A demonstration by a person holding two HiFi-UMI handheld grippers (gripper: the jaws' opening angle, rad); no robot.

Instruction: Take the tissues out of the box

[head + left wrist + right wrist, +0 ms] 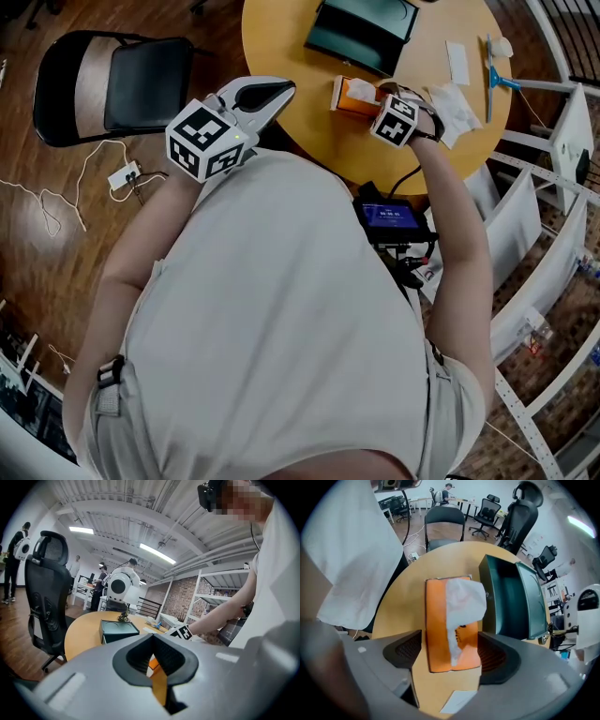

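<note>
Hovering over the near end of the orange tissue box (pixel 438 634), the right gripper (pixel 449 652) has its 2 jaws spread wide, 1 on either side of the box, with neither pad pressing on anything. It is released and empty. The next tissue (pixel 464 602) stands up out of the slot and droops toward the gripper, its lower tip lying between the open jaws. That placement looks deliberate: lined up this way, the jaws need only close to pinch the loose tip and draw the sheet out.

The box lies flat on the round tabletop (pixel 281 37), just beside a dark green case (pixel 361 33). A crumpled white heap of tissues (pixel 457 105) rests on the tabletop to the right of the box, close to the right gripper. Judging by this, some sheets are already out and are dropped there to stay clear of the box.

The left gripper (pixel 279 92) is held back near the person's body, off the edge of the tabletop. Its jaws are clenched together on nothing, apparently parked because the box sits steady without help.
</note>
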